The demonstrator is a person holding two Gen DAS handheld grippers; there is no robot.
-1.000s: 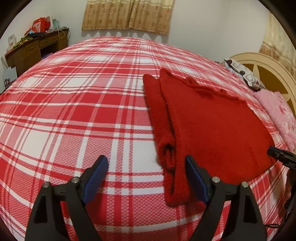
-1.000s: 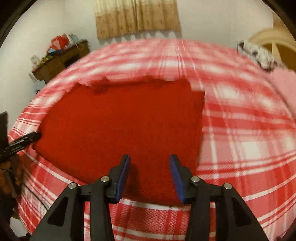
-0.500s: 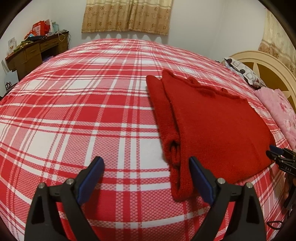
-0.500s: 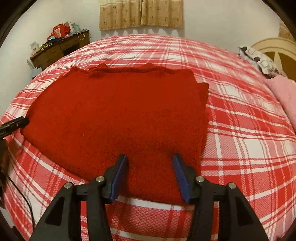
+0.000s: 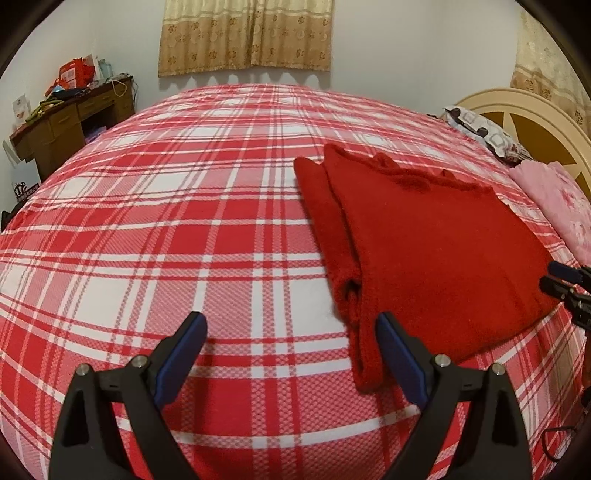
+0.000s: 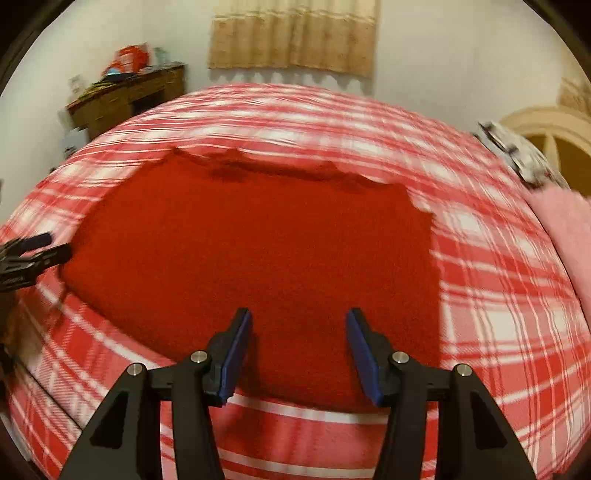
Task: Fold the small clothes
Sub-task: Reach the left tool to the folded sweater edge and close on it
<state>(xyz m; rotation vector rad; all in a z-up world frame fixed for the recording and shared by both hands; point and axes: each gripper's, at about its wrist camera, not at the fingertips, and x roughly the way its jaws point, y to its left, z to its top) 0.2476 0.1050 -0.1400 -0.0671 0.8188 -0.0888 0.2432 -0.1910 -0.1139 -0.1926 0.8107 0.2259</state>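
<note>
A red knit garment (image 5: 436, 247) is laid flat on the bed (image 5: 184, 229), on the plaid red-and-white cover, toward the near edge and on the headboard side. One sleeve is seen folded in along the garment's long side, forming a doubled strip (image 5: 332, 236) on the side facing the open cover. The left gripper (image 5: 291, 336) is held above the bed near its near edge, jaws spread wide, nothing gripped; its inner finger (image 5: 397, 354) is seen just over the garment's near corner, contact cannot be told. The right gripper (image 6: 297, 336) is held over the garment's near hem, jaws set at a moderate gap, nothing gripped; the right wrist view is motion-blurred, so touch with the fabric cannot be told. In the left wrist view the right gripper's tips are seen at the frame's right edge, just beside the garment's far corner. A pink blanket (image 5: 561, 203) and a patterned pillow (image 5: 480, 129) are seen by the cream headboard (image 5: 532, 107). A cluttered wooden desk (image 5: 70, 118) is set against the wall beyond the bed's far corner, under a beige curtain (image 5: 245, 35).
</note>
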